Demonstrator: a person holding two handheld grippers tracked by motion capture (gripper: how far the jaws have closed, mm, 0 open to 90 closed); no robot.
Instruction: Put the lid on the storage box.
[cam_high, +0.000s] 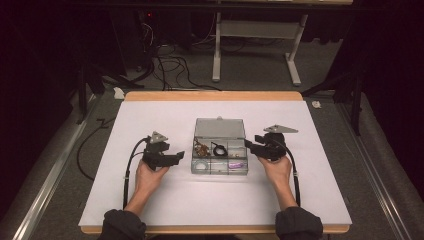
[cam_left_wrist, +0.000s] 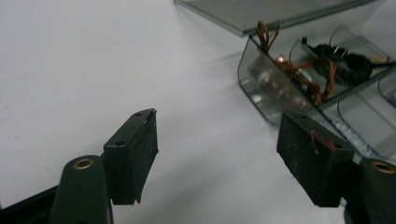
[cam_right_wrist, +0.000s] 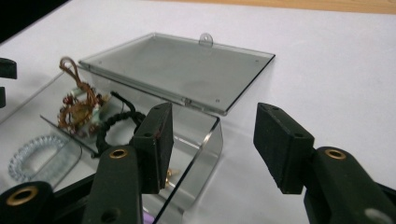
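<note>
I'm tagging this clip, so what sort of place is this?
Probably a lab recording station, not a home: a white-topped table in a dark room, cables on the grey floor behind, and a clear box between hand-held tongs.

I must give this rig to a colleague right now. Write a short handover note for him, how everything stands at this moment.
Left claw: open, holds nothing, just left of the clear compartment box.
Right claw: open, holds nothing, at the box's right edge.
Box: mid-table, its lid open and lying flat behind it.
Inside: brown wire bundle, black ring, clear coil tie, a purple item.
Done: lid opened.
Left: probably handling the contents; nothing is picked up yet.
</note>
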